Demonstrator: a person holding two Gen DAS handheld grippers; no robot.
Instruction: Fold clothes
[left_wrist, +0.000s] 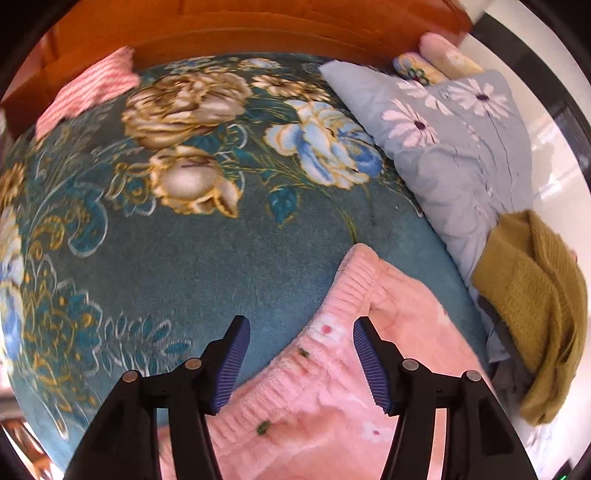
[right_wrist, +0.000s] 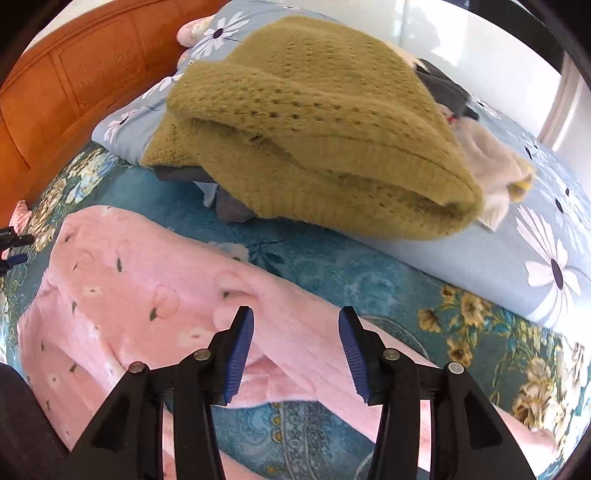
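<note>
Here, unlabelled pink fleece garment

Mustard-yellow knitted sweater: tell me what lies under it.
The mustard-yellow knitted sweater rests on a pale blue daisy-print quilt, with dark grey folded garments poking out beneath. How many garments are there stays covered.

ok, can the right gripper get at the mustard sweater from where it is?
Probably yes. The right gripper is open and empty above the pink garment; the mustard sweater tops the pile ahead, nothing between them.

Both wrist views look steeply down, close over the shared pink garment.
</note>
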